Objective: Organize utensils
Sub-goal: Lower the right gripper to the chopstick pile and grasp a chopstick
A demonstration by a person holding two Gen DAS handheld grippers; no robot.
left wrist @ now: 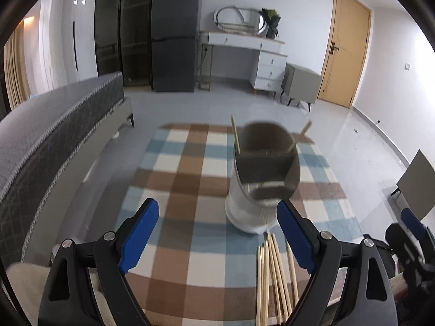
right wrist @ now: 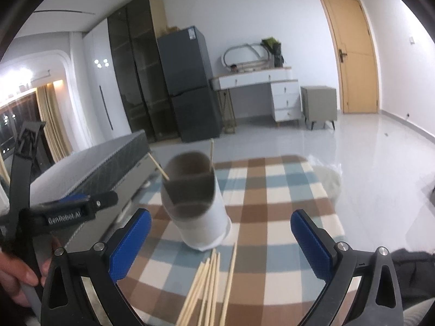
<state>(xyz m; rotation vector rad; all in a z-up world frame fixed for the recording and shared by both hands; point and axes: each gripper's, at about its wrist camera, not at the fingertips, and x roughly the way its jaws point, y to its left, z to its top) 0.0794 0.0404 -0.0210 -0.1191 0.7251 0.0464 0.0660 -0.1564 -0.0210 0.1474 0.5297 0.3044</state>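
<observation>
My left gripper (left wrist: 217, 233) was a black frame with triangular cut-outs in its arms, silver round-headed screws at the pivots, and two blue ribbed pads (left wrist: 140, 235) on the fingers. My right gripper (right wrist: 221, 243) was built the same: black arms, silver screws, blue textured pads (right wrist: 130, 244). Seen from the right wrist, the side of the left one bore white lettering on its black body, and my hand (right wrist: 16, 274) was wrapped around its handle.
</observation>
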